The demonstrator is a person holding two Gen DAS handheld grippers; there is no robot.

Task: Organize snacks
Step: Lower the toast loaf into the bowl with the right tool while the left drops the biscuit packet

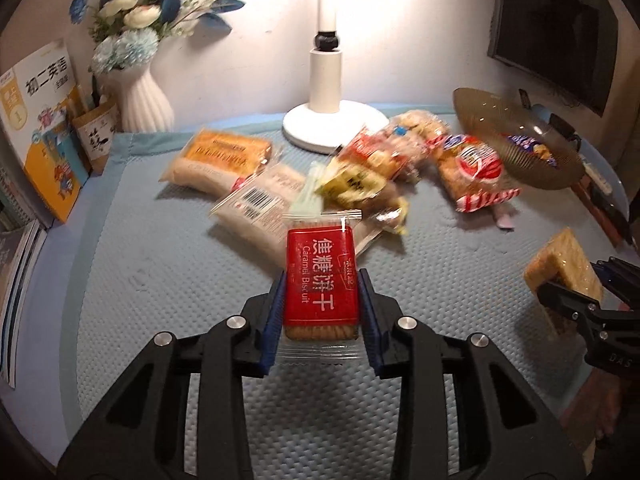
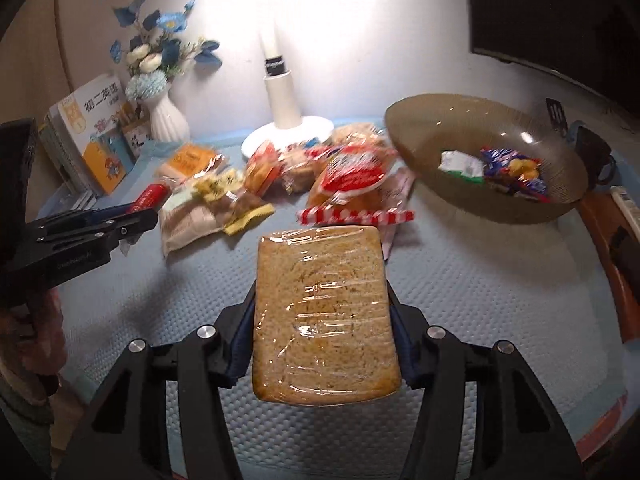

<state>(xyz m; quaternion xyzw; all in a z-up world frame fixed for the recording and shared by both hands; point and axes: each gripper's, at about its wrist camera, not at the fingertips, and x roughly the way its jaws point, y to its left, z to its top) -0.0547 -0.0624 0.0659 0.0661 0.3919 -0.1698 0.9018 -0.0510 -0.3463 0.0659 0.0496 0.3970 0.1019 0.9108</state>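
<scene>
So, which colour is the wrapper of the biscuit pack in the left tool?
Red, with white lettering; the caramel biscuit pack shows best in the left wrist view.

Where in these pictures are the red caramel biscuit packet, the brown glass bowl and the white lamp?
red caramel biscuit packet (image 1: 320, 280), left wrist view, middle of its red label.
brown glass bowl (image 2: 432, 140), right wrist view, bare inner wall on the left.
white lamp (image 1: 326, 80), left wrist view, its upright white column.

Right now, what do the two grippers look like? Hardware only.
Both match: left gripper and right gripper have black angular linkage arms with triangular cutouts, round silver pivot bolts, and blue pads lining the fingers. Small white lettering marks each body. No cables or sleeves visible.
</scene>
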